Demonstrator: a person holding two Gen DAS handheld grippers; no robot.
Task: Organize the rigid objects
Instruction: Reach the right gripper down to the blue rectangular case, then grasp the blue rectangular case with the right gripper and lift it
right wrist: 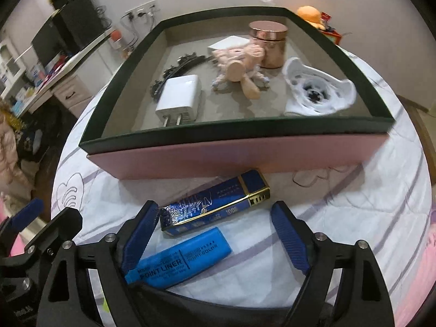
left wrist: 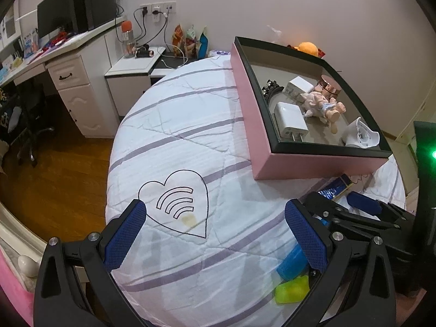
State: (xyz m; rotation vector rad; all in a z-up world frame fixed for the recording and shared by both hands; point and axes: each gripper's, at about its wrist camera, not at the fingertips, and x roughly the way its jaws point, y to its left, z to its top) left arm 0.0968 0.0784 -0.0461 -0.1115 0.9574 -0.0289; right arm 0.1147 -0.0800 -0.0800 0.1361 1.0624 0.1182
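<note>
Over at the left of the left wrist view, a white desk (left wrist: 54, 62) with a dark monitor (left wrist: 53, 19) is sitting against the wall, and the striped white quilt (left wrist: 185, 141) is filling the middle. The left gripper (left wrist: 215, 234) is hovering low in the frame over the heart drawing (left wrist: 174, 201), its blue pads standing wide apart with only bedding between them. Moving right, the pink box (left wrist: 308, 163) is lying on the quilt in the upper right, holding a white charger (left wrist: 290, 120), a pink doll (left wrist: 324, 103), a copper jar (left wrist: 331, 85) and a white plastic part (left wrist: 361, 135). Down at the lower right, a yellow-green block (left wrist: 291, 290) is peeking out beside the right-hand finger.

In the right wrist view, the right gripper (right wrist: 215, 234) is hanging at the bottom centre, jaws spread wide and gripping nothing. Between its fingers a blue highlighter (right wrist: 179, 256) is lying on the quilt, its end by the left pad, though I cannot tell whether they are touching. Just above it, a blue and gold lighter (right wrist: 215, 204) is lying slantwise, close in front of the box's near wall.
</note>
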